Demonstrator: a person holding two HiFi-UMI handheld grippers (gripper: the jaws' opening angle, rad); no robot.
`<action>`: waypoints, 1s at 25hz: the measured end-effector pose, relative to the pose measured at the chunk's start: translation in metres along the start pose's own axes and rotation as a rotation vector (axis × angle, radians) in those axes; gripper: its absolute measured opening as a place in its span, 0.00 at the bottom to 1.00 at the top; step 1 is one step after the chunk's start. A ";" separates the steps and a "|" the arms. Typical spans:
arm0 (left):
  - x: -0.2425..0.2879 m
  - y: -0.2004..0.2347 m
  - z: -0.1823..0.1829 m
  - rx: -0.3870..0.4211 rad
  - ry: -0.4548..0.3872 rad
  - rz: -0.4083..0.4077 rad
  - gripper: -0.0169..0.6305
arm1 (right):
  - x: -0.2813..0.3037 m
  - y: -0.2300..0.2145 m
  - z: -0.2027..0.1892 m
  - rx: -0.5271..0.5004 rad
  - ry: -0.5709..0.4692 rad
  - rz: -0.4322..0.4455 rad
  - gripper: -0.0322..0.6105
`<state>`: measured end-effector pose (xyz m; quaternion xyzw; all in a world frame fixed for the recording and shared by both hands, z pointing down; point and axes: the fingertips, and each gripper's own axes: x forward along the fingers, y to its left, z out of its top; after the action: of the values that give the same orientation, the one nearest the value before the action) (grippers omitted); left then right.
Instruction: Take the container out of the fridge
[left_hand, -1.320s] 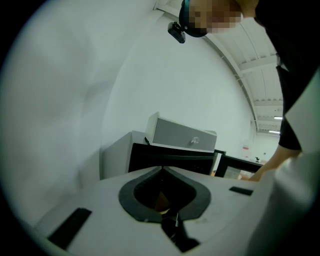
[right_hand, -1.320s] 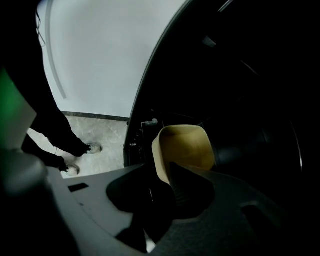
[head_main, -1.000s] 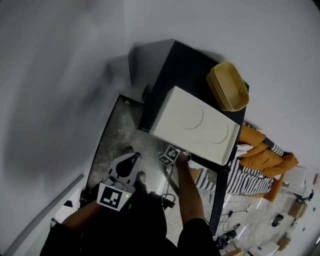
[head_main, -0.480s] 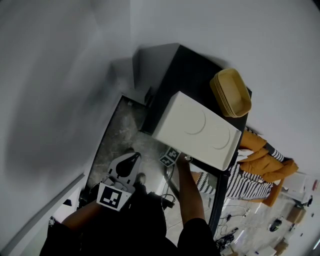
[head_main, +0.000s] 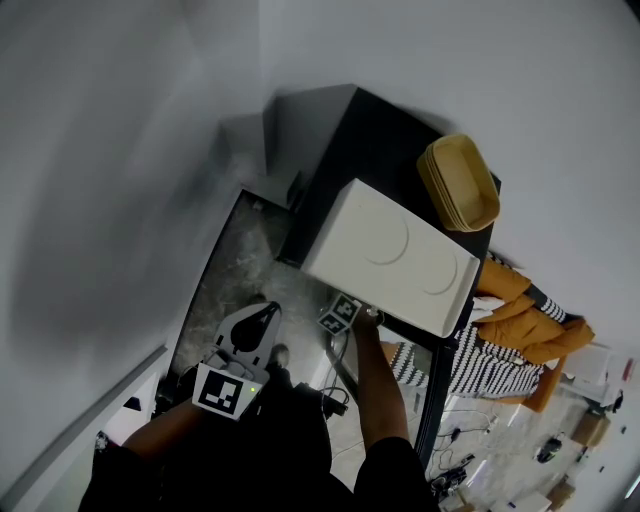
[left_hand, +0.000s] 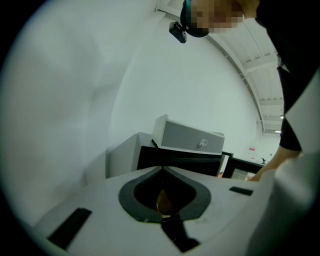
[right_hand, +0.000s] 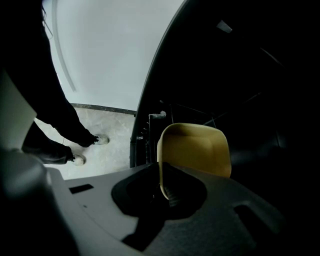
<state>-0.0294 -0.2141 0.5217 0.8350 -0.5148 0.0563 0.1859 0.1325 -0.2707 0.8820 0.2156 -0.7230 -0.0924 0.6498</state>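
Since the black cabinet fridge takes up most of the scene, everything else is placed from it. It stands against a white wall, and its dark inside fills the right gripper view. On its top rests a white rectangular box appliance, overhanging the front. Behind that box, also on the fridge top, sits a stack of shallow tan plastic trays; nothing shows in the top one.

The task's thing, a tan plastic container with rounded corners, is inside the fridge, just within the front opening. It lies straight ahead of the right tool, which is pinching its near rim. From that pinch the container's length runs away from the tool, deeper into the fridge. The next move therefore looks like a straight pull back out of the opening, with the container kept clear of the black frame edge on its left. What shows of the container looks bare, though I cannot tell for certain whether anything lies in it.

The right arm is the nearer one, reaching under the white box's overhang in the head view. The left tool hangs well apart from the fridge, out over the grey marbled floor in front of it. Its tips are pressed together on nothing and point toward the fridge front.
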 end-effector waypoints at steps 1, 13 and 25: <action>-0.001 -0.001 0.000 0.001 -0.003 -0.001 0.03 | -0.001 0.000 -0.001 0.002 -0.001 0.000 0.07; -0.020 -0.020 -0.002 0.004 -0.022 0.005 0.03 | -0.020 0.017 -0.009 0.016 -0.015 0.021 0.07; -0.056 -0.054 -0.010 0.002 -0.049 0.000 0.03 | -0.069 0.060 -0.007 -0.004 -0.061 0.067 0.07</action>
<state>-0.0071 -0.1415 0.5009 0.8364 -0.5191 0.0362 0.1721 0.1323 -0.1862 0.8458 0.1871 -0.7490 -0.0785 0.6307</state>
